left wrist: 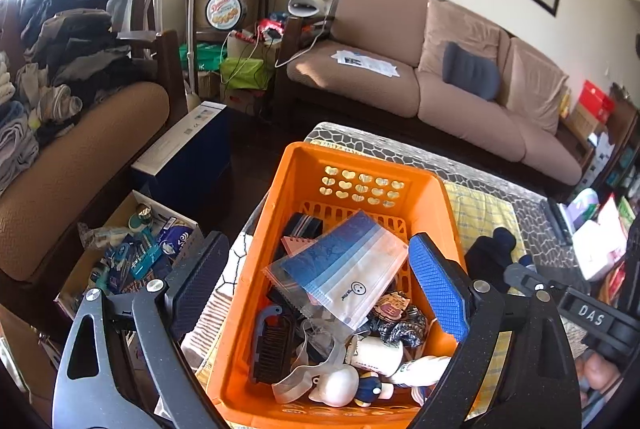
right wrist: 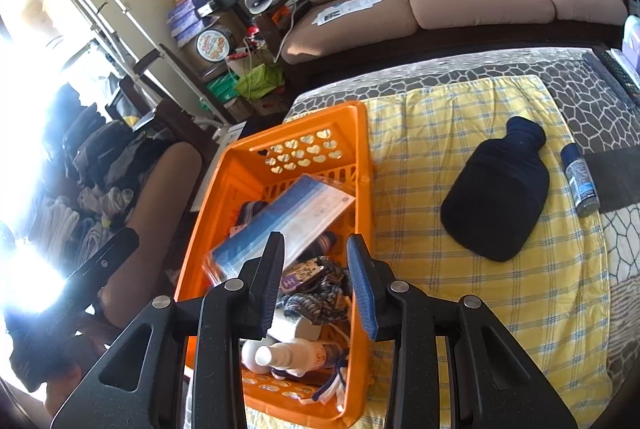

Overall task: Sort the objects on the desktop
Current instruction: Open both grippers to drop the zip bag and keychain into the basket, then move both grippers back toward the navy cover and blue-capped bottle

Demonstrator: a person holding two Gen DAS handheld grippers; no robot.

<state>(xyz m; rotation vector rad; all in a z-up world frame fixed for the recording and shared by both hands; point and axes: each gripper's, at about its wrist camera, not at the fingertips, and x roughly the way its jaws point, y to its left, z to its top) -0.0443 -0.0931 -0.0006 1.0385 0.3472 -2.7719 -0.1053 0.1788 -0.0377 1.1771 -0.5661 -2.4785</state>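
Basket [right wrist: 362,165] on the tabletop's left edge serves as collection bin, already piled with mask pack [left wrist: 344,269] and bottles. Both grippers hover over it, empty: left gripper [left wrist: 320,285] fingers wide apart, right gripper [right wrist: 316,281] fingers partly apart. Hot-water bottle [right wrist: 496,197] and spray can [right wrist: 580,181] lie unsorted on the yellow cloth [right wrist: 520,301].

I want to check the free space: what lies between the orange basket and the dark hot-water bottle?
Only bare yellow checked cloth lies between the orange basket and the dark hot-water bottle; the right wrist view shows it.
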